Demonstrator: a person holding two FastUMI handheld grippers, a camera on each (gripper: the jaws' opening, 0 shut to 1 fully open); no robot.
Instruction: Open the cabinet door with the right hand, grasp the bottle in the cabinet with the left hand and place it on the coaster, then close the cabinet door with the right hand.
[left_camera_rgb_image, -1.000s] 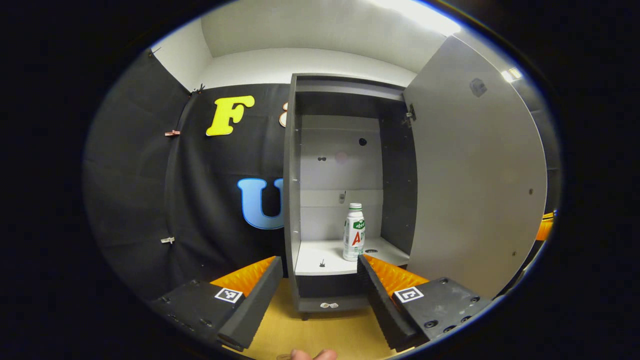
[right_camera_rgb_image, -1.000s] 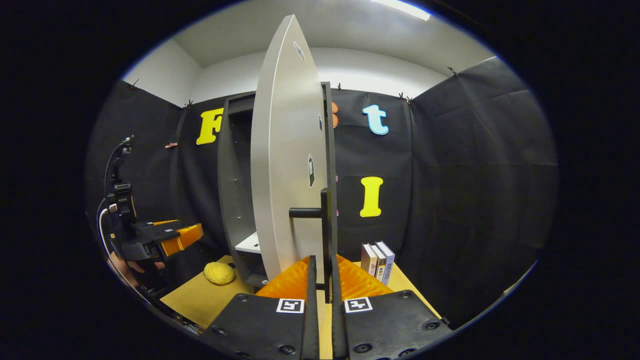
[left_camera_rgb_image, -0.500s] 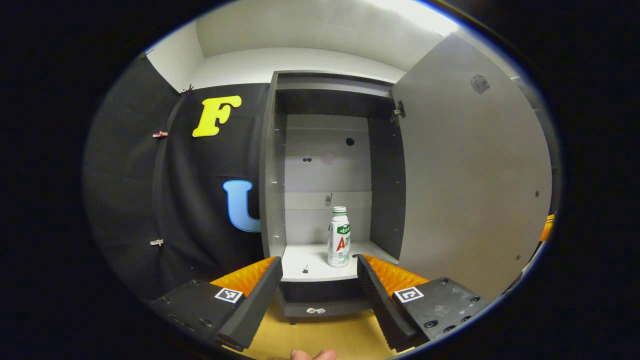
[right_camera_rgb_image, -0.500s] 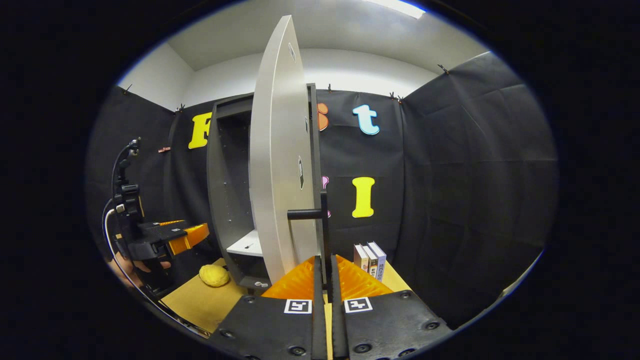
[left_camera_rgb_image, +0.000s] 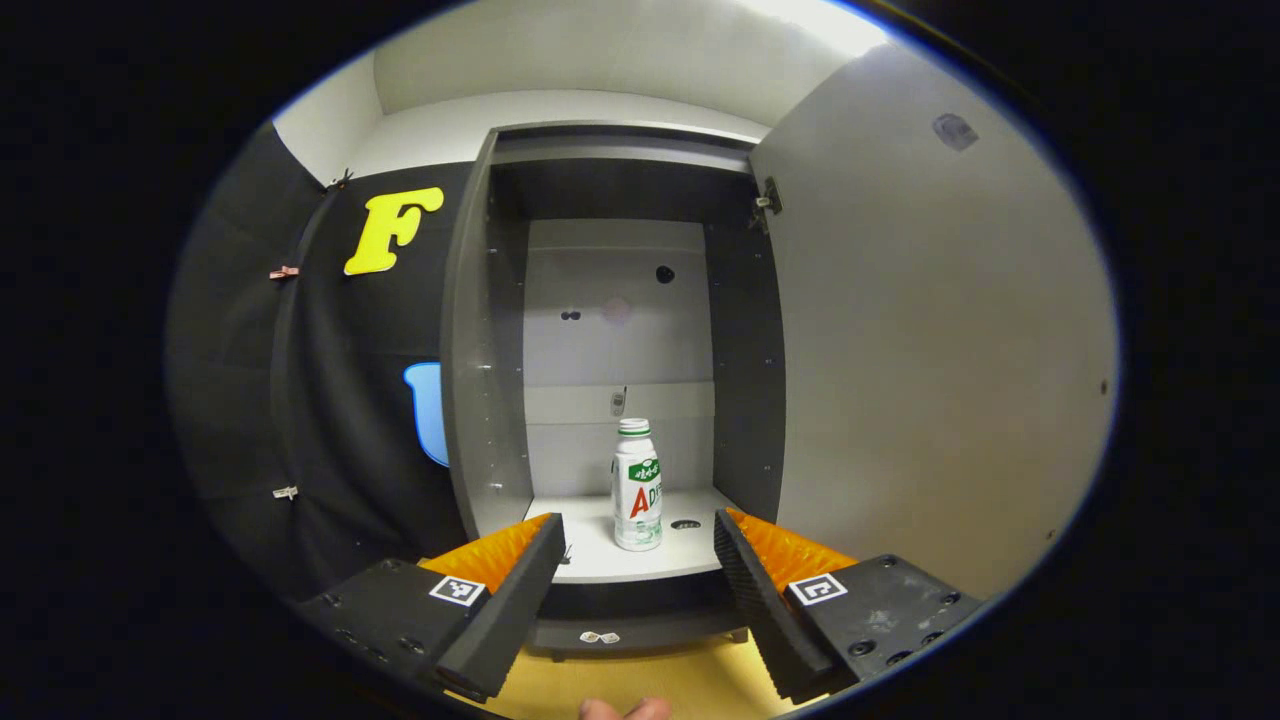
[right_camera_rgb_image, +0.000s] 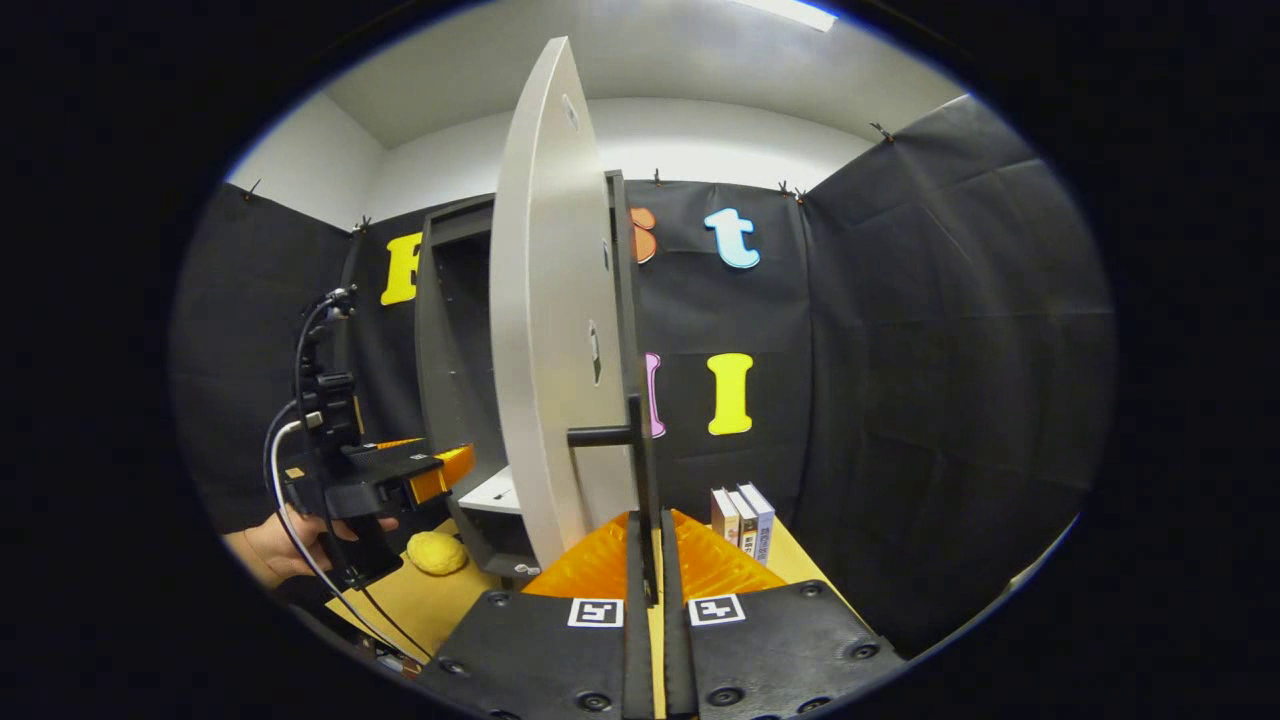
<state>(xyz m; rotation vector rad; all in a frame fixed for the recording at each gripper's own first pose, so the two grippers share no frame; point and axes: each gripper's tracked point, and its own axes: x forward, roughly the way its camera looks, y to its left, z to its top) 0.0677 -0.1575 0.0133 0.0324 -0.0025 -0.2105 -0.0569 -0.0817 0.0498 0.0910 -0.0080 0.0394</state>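
Door open; left tongs lined up for the reach to the bottle.

The right tongs are pinched on the door handle, holding the cabinet door wide. The left tongs are spread, short of the shelf, on which the bottle stands upright near the front edge. The next move, judged from this, is straight forward, then a squeeze (room is ample on both sides of the bottle; the door stands close on the right).
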